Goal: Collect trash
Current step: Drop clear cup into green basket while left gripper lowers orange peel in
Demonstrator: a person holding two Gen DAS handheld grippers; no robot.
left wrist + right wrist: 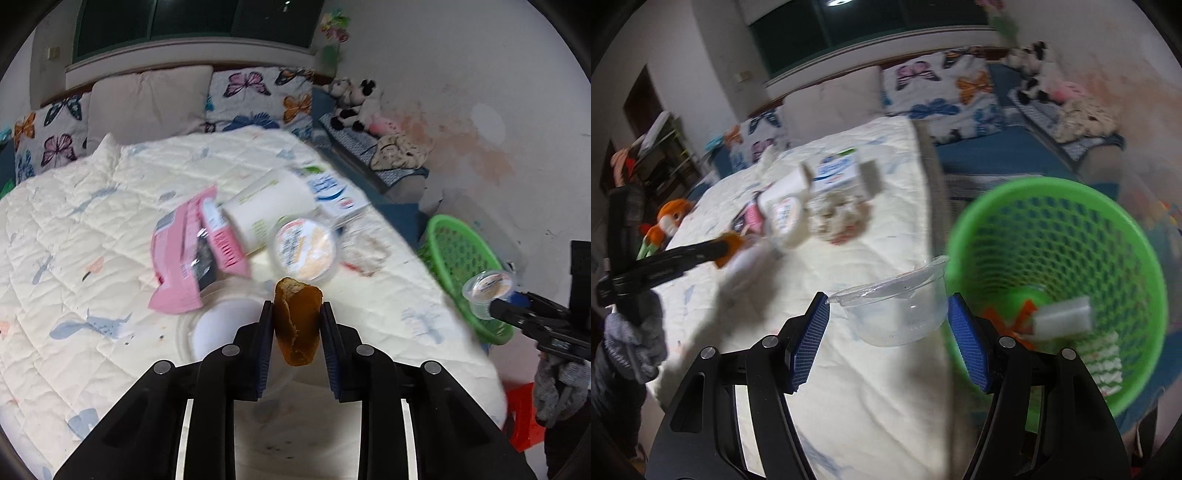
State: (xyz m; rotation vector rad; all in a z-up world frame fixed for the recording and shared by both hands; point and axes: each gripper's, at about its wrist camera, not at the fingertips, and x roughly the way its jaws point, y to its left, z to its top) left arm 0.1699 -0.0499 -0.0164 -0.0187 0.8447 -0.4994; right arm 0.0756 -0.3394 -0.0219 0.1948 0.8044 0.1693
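The left hand-held gripper (297, 312), angled down over the bed (92, 229), pinches a brown piece of peel (297, 325) between its blue pads. The right hand-held gripper (888, 306), in a grey-gloved hand (559, 387), clamps a clear plastic cup (897, 314) beside the green mesh basket (1071, 236). On the quilt lie a pink wrapper (184, 254), a white tub (266, 210) and a lidded cup (304, 251); their labels are too blurred to read.

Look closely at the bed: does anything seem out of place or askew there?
Yes. Litter lies on the quilt: a pink wrapper, a tipped-over white tub, a lidded cup, a carton and crumpled tissue, all strewn at angles.
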